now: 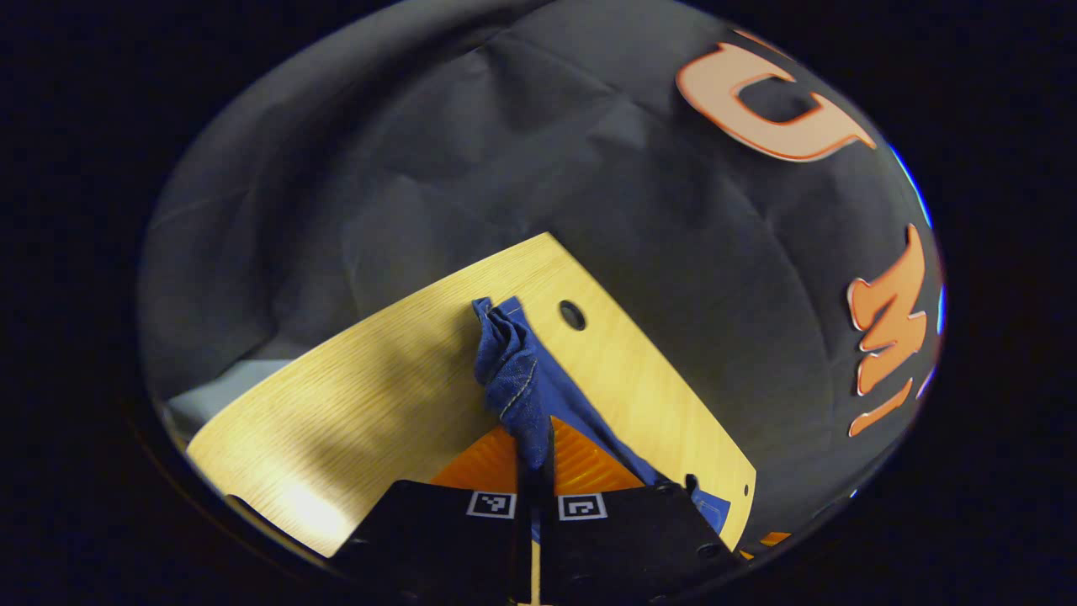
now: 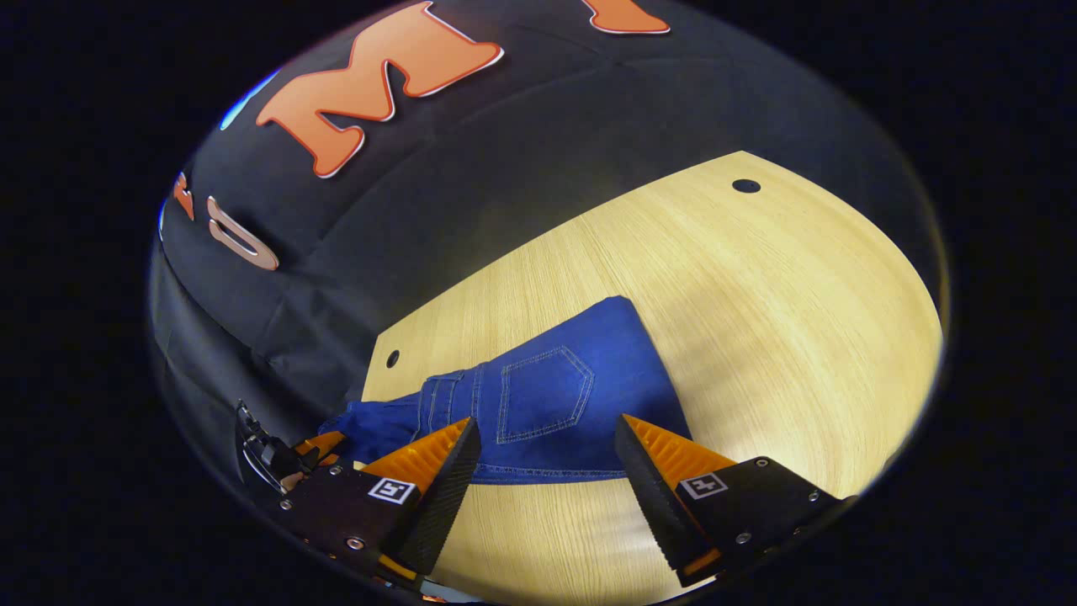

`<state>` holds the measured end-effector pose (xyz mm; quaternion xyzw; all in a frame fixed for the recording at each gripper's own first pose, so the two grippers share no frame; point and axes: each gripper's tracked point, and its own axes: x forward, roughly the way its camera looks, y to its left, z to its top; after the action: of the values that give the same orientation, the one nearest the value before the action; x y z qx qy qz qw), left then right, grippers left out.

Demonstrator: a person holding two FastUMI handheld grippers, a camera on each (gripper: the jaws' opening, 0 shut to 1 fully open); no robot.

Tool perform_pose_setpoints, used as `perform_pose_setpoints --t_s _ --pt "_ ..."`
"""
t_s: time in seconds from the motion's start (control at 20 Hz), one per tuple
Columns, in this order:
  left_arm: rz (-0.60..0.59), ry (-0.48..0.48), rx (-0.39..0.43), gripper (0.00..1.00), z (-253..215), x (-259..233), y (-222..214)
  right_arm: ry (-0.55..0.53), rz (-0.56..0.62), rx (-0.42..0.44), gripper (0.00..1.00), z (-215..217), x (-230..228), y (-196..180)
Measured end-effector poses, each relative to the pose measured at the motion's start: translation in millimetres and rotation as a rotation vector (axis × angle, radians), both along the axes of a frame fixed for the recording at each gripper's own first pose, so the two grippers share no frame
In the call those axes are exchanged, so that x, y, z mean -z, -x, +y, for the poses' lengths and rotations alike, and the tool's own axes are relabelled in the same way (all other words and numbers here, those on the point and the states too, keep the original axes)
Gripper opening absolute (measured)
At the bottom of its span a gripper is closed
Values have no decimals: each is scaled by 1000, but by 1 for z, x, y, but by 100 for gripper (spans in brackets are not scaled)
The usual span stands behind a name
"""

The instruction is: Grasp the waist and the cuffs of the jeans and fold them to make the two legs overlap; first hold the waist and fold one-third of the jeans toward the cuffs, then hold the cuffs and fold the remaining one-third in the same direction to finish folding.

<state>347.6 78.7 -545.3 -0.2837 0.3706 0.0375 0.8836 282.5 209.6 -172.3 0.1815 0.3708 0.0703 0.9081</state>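
Observation:
The blue jeans (image 2: 547,396) lie folded on the wooden table (image 2: 757,295), back pocket facing up and the waist edge nearest me. My right gripper (image 2: 547,425) hovers open over that waist edge, its two fingers standing either side of the pocket with nothing pinched. At the jeans' left end my left gripper (image 2: 320,446) holds a bunched corner of the denim. In the left gripper view my left gripper (image 1: 536,459) is shut on a crumpled fold of the jeans (image 1: 509,370), which rises off the table (image 1: 379,379) ahead of the fingers.
A black cloth wall (image 2: 505,168) runs close behind the table's far edge. Small round holes (image 2: 745,186) (image 1: 572,315) sit near the table's corners. Bare wood stretches to the right of the jeans in the right gripper view.

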Motion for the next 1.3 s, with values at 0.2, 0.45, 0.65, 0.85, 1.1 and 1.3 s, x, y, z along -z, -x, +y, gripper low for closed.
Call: perform_pose_setpoints --t_s 0.2,0.45,0.65,0.85,1.1,1.3 --pt "-121 -56 80 4 -38 -72 3 -43 -54 0 98 -16 -26 -2" --pt "-201 -84 177 4 -131 -126 5 -12 -122 -5 98 -51 -59 5" --pt "-211 -90 224 4 -199 -136 15 -29 -169 -8 98 -75 -87 14" --pt "-197 -79 291 4 -266 -132 28 -41 -192 -31 98 -95 -110 31" --pt "-131 -73 397 4 -353 -94 50 -16 -203 -29 98 -135 -110 40" --pt "-46 -117 481 4 -416 -35 77 -23 -148 -1 98 -163 -85 42"
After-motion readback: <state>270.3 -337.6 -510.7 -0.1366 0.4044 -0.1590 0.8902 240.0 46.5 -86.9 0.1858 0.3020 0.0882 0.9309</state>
